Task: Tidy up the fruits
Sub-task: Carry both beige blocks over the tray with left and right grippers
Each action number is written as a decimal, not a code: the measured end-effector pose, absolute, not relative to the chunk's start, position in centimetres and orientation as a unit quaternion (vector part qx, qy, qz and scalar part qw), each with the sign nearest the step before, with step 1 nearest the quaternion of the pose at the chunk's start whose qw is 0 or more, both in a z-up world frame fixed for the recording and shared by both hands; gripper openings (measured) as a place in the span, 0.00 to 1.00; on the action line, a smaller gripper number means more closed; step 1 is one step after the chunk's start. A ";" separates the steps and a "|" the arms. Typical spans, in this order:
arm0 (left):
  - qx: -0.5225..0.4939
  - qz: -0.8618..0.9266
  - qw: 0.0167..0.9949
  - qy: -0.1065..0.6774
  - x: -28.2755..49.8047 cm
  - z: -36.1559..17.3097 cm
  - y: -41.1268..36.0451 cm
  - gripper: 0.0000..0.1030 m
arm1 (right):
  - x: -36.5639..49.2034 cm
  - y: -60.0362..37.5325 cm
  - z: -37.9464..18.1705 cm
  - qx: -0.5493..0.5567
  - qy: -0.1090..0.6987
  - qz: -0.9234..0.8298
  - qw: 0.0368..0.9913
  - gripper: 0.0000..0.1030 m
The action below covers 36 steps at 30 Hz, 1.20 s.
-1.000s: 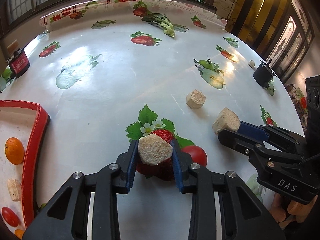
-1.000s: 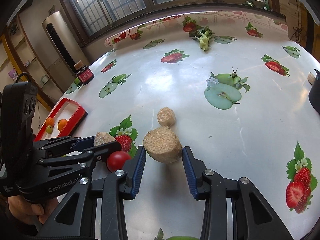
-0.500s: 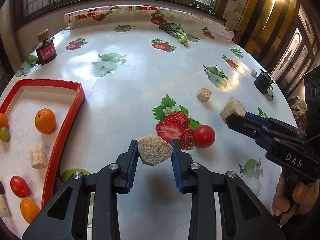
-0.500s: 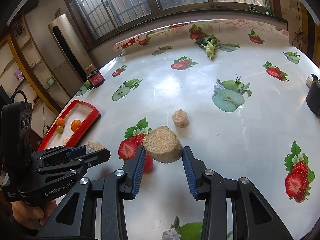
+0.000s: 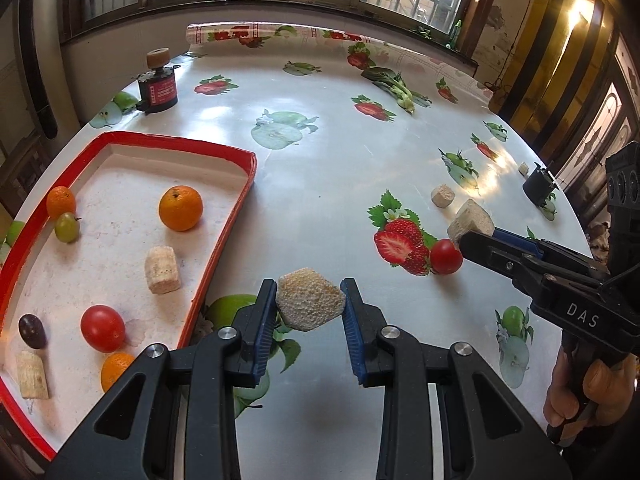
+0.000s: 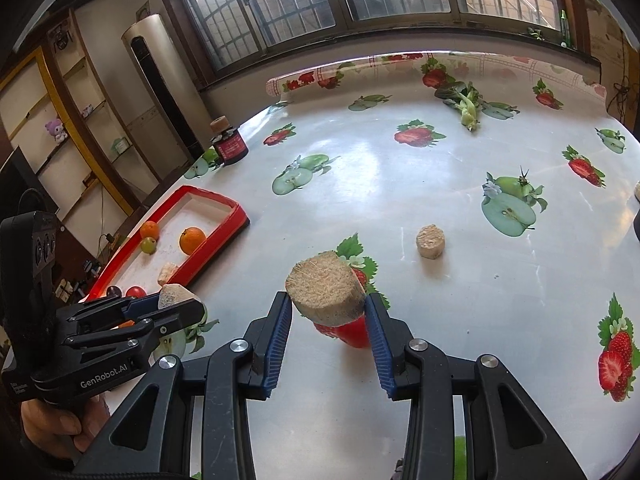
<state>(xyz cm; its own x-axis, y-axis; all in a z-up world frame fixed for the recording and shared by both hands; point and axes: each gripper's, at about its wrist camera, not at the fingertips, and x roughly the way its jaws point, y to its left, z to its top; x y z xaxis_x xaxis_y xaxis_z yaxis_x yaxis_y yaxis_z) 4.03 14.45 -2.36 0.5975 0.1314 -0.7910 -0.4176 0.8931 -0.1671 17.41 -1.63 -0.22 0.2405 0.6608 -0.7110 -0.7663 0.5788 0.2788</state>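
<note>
Open tabletop lies ahead; the red tray rim and a loose tomato flank it.

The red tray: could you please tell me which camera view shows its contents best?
The left wrist view: the red tray lies close, with oranges, a tomato, a grape and pale chunks inside all plain to see. In the right wrist view the tray is distant and small, and the left gripper hides its near end.

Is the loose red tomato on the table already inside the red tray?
No. The tomato sits on the tablecloth beside a printed strawberry, well to the right of the red tray, under the right gripper.
</note>
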 end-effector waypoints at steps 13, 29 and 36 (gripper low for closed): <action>-0.184 0.185 0.876 0.406 0.5 -1.6 16.9 0.29 | 14.4 1.8 0.1 -0.086 0.410 0.482 0.770 0.38; -0.206 0.225 0.866 0.397 -3.2 -1.9 21.0 0.29 | 10.8 7.0 0.2 -0.117 0.404 0.520 0.744 0.38; -0.215 0.236 0.862 0.394 -4.3 -2.0 22.3 0.29 | 9.8 8.8 0.1 -0.128 0.403 0.530 0.735 0.37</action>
